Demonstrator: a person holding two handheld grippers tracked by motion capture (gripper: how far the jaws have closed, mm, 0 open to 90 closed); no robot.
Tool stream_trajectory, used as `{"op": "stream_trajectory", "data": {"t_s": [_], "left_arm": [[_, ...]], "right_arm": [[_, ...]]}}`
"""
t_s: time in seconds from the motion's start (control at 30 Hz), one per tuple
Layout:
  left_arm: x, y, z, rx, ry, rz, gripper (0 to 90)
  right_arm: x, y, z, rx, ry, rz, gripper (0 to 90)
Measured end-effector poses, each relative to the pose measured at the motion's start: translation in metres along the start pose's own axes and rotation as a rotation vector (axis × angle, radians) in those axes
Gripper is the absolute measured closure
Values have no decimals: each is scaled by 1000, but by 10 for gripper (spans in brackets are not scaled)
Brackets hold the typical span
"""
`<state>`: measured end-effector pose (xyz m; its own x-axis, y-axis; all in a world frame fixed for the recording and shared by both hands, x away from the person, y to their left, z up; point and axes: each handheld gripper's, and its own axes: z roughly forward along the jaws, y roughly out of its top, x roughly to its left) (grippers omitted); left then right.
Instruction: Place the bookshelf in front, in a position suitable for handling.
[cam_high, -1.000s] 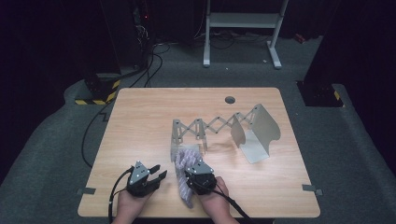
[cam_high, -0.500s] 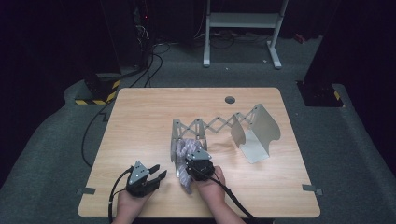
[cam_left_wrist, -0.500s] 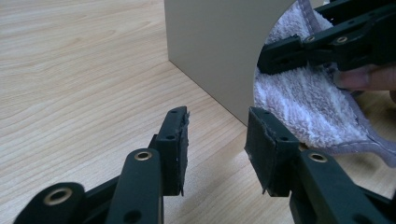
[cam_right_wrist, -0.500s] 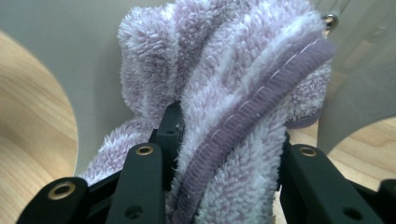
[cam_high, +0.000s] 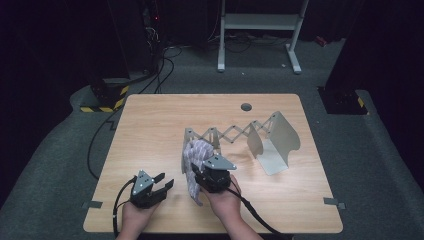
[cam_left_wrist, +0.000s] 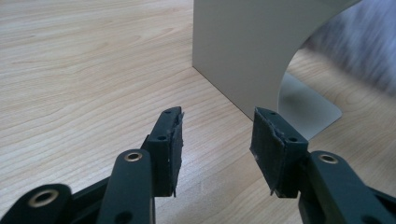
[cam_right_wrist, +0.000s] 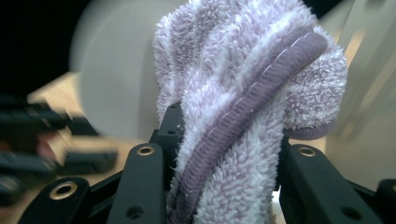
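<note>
Light wooden table (cam_high: 150, 130) with a round cable hole (cam_high: 246, 106) near its far edge, tape tabs at the near corners. Grey carpet floor (cam_high: 60, 165) all round. Beyond the table — a white metal stand (cam_high: 260, 22) on splayed feet, black cables (cam_high: 162, 60) trailing across the carpet, a yellow-and-black striped block (cam_high: 102, 106) at far left. Back of the room was dark — walls could not be made out.

No readable text, labels, brands, numbers or signs on anything

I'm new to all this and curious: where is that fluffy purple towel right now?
In the high view the striped lilac towel hangs clamped in the right gripper, near the table's front middle, beside the near end plate of the expanding metal rack.
</note>
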<state>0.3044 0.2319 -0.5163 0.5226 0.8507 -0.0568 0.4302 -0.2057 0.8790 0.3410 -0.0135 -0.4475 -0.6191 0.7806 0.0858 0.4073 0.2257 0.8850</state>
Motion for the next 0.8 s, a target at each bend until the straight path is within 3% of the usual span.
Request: {"op": "stream_trajectory", "data": {"t_s": [0.03,0.07,0.1,0.2,0.3,0.4,0.7,0.8], "left_arm": [[0,0,0,-2,1,-2,529],[1,0,-1,-3,2,0,525],[1,0,-1,-3,2,0,522],[2,1,-2,-5,2,2,515],[3,1,-2,-5,0,2,513],[3,1,-2,-8,0,-3,512],[4,1,-2,-1,-2,-6,510],[4,1,-1,-4,-4,-11,506]], "right_arm": [[0,0,0,0,0,0,629],[2,14,-8,-34,-1,-11,628],[2,14,-8,-34,-1,-11,628],[4,37,-18,-98,-13,-27,628],[3,41,-13,-93,-26,-26,629],[2,27,-1,-45,-38,-30,631],[2,-50,37,188,-33,-21,632],[3,-61,40,205,-29,-26,633]]}}
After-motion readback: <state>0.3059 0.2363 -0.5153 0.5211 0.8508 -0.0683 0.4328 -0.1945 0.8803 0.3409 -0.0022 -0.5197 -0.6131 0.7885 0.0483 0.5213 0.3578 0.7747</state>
